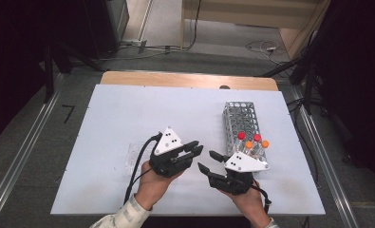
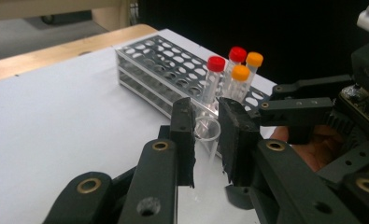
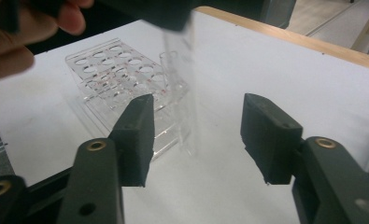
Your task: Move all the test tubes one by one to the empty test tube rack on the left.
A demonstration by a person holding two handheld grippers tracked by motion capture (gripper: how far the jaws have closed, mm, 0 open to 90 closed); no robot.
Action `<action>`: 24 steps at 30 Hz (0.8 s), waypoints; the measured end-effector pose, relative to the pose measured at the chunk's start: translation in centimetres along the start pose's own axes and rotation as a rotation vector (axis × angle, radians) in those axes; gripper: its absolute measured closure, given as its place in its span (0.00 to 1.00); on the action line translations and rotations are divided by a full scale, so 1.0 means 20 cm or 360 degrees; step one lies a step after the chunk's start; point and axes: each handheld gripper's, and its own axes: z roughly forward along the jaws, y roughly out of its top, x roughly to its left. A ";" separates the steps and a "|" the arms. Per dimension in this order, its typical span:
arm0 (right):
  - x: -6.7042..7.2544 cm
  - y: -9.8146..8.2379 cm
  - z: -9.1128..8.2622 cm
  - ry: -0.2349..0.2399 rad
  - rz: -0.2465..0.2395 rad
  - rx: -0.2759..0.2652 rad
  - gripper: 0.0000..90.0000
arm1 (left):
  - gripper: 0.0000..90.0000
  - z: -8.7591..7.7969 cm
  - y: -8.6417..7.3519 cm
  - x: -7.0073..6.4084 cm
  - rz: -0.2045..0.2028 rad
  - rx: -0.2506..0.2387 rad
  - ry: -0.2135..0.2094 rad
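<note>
My left gripper (image 1: 197, 148) is shut on a clear, uncapped tube (image 2: 206, 133), which stands upright between its pads (image 2: 184, 135). In the right gripper view that tube (image 3: 180, 84) hangs from the left gripper's jaws at the top, above the white board. My right gripper (image 1: 205, 160) is open, and its jaws (image 3: 196, 135) have nothing between them; the tube is farther off. The two grippers face each other near the front middle of the board. A metal rack (image 1: 239, 118) on the right holds several tubes with red and orange caps (image 2: 236, 63) at its near end.
A clear plastic rack (image 3: 112, 77) with empty holes lies on the white board (image 1: 128, 109) left of the left hand. The board sits on a wooden table (image 1: 185, 80). Cables (image 1: 137, 164) trail from both grippers toward the front edge.
</note>
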 end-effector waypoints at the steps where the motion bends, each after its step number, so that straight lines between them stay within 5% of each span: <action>1: -0.01 0.00 -0.01 0.0001 0.0003 -0.0008 0.46 | 0.86 -0.02 0.01 0.00 0.0002 -0.0001 0.0009; 8: -0.03 -0.01 -0.04 -0.0014 0.0027 -0.0012 0.45 | 0.86 -0.14 0.02 0.07 -0.0003 -0.0016 0.0089; 16: -0.04 -0.02 -0.04 -0.0029 0.0034 0.0001 0.45 | 0.86 -0.25 0.01 0.20 -0.0026 -0.0050 0.0276; 24: -0.05 -0.03 -0.04 -0.0031 0.0039 0.0009 0.44 | 0.86 -0.21 -0.01 0.25 0.0003 -0.0042 0.0386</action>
